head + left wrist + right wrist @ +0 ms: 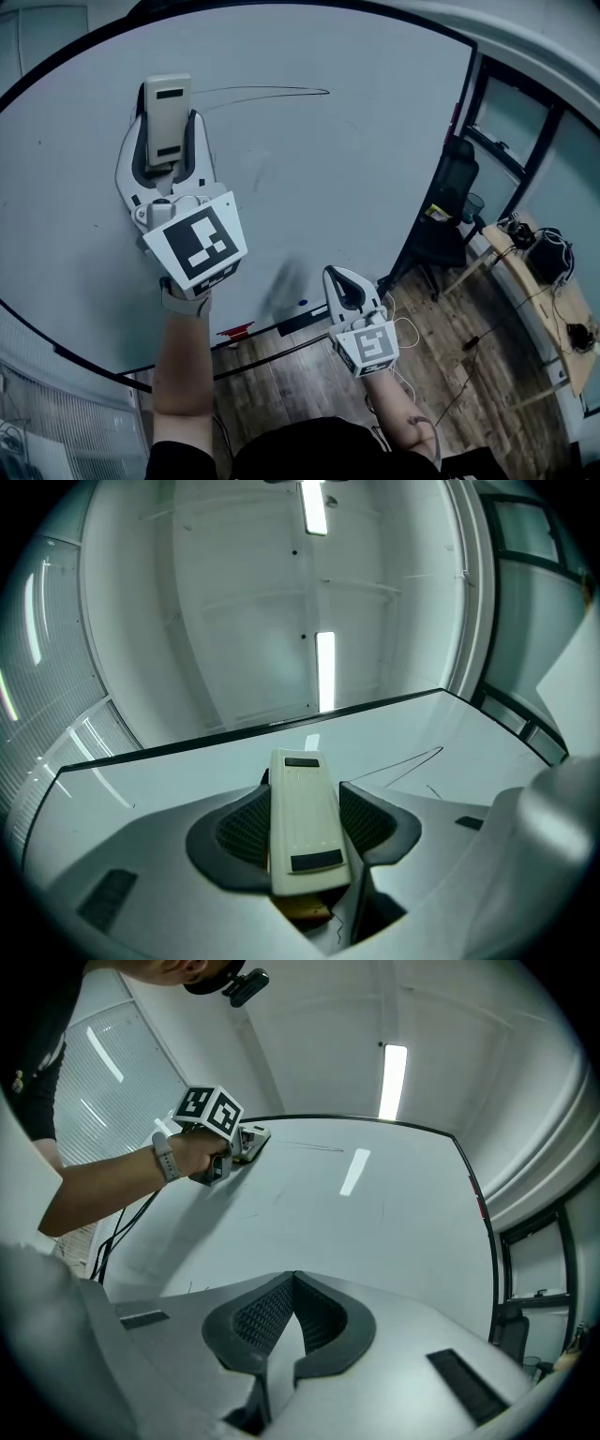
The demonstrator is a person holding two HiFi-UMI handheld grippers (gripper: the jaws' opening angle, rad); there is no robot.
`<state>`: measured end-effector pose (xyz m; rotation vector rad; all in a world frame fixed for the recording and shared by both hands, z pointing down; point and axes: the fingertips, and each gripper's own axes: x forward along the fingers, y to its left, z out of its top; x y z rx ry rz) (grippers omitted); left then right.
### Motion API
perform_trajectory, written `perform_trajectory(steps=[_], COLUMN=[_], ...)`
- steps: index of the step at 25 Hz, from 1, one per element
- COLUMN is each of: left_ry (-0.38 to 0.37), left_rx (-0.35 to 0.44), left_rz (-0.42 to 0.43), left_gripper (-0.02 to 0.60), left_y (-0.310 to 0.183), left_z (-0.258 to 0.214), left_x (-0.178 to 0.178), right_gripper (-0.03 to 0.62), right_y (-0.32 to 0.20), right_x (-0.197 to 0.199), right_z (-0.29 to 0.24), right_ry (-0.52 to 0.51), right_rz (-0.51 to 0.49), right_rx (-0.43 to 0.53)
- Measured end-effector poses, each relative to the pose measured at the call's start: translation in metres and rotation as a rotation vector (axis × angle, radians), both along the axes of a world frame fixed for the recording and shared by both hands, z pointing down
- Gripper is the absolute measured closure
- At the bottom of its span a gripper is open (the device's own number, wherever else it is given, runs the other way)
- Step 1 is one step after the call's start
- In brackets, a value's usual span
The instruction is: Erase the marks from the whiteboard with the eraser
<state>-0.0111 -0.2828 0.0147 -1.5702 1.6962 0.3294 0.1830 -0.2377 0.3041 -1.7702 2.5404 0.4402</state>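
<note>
The left gripper [169, 116] was clamped on the eraser [302, 822], held against the whiteboard [356, 187]. Just right of its tips a long black line [272, 91] stood unerased, so wiping looked barely begun. The right gripper [345, 279] hung closed and empty.

Whiteboard [375, 159]: a broad white panel in a black frame. One thin dark line [281, 90] crosses its upper part, with a fainter short stroke [433, 790] just beside it. The cream eraser [167, 117] lies flat against the surface at the line's left end. A small red object [234, 330] sits at the lower edge.
</note>
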Motion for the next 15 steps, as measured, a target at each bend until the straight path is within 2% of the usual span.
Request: perform_trajectory(steps=[9, 15], left_ry=[0.033, 0.008], left_rx=[0.029, 0.034], left_rz=[0.057, 0.099], left_gripper=[0.341, 0.341], left_y=[-0.014, -0.021], left_z=[-0.009, -0.006], left_x=[0.038, 0.073], right_gripper=[0.568, 0.568], right_y=[-0.018, -0.021], right_x=[0.037, 0.061], right_z=[-0.006, -0.007], right_ry=[-0.005, 0.003], right_rz=[0.017, 0.035], right_rx=[0.004, 0.013])
